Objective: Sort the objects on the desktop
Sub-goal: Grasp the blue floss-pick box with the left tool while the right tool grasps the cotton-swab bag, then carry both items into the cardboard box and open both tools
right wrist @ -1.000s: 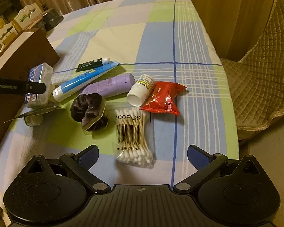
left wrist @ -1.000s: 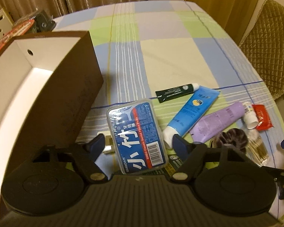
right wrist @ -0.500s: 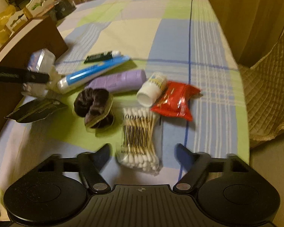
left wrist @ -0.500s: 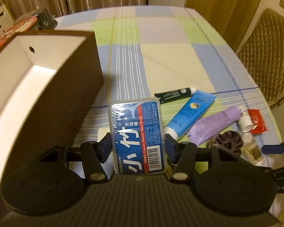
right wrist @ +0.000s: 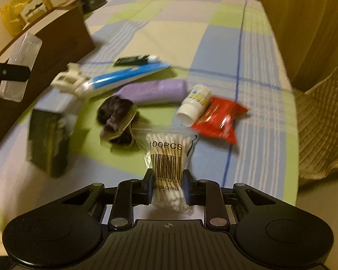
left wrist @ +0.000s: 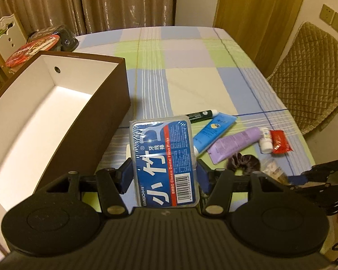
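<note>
My left gripper [left wrist: 164, 176] is shut on a blue dental floss pick box [left wrist: 163, 157], held lifted above the table just right of the open brown box [left wrist: 97, 103] with a white inside. That floss box [right wrist: 20, 67] also shows at the left edge of the right wrist view, clamped by the left fingers. My right gripper [right wrist: 166, 186] is shut on a clear bag of cotton swabs [right wrist: 166, 157], raised slightly off the checked tablecloth [right wrist: 214, 45].
On the cloth lie a blue tube [right wrist: 124, 78], a purple tube [right wrist: 153, 90], a dark green tube [right wrist: 133, 60], a dark scrunchie [right wrist: 115, 119], a white bottle [right wrist: 193, 103], a red packet [right wrist: 220, 119], a white clip [right wrist: 66, 79] and a dark card [right wrist: 48, 141]. A padded chair [left wrist: 311, 72] stands to the right.
My left gripper closed on the floss box and lifted it toward the brown box. My right gripper closed on the cotton swab bag and began lifting it.
</note>
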Demonstrator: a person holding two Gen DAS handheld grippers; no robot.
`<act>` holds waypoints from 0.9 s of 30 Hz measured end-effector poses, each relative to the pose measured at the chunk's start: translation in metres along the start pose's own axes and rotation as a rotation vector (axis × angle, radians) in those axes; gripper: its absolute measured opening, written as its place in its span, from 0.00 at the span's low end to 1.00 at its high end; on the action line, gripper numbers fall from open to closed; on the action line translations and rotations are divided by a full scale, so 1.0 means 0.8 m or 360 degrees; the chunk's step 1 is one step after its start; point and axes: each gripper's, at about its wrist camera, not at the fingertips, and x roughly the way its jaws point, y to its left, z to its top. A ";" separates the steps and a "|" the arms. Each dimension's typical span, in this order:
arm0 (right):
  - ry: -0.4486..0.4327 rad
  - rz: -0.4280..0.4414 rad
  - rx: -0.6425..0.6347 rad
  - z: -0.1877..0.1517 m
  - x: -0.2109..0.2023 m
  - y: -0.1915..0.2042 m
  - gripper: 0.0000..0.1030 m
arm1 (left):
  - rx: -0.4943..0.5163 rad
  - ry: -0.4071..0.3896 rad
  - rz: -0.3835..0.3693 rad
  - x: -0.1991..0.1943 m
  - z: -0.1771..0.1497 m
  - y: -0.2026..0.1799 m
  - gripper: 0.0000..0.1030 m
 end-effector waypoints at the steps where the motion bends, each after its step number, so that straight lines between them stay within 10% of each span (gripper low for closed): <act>1: 0.0016 0.0019 0.0021 -0.003 -0.003 0.001 0.23 | 0.0002 -0.0006 -0.0012 -0.006 -0.002 0.002 0.51; 13: -0.0214 0.0135 0.0360 0.017 -0.094 0.053 0.23 | 0.0192 -0.0095 -0.0117 -0.086 -0.006 0.082 0.51; 27: -0.0425 0.0370 0.0036 0.143 -0.089 0.269 0.23 | 0.0523 0.0015 -0.0029 -0.101 0.011 0.261 0.51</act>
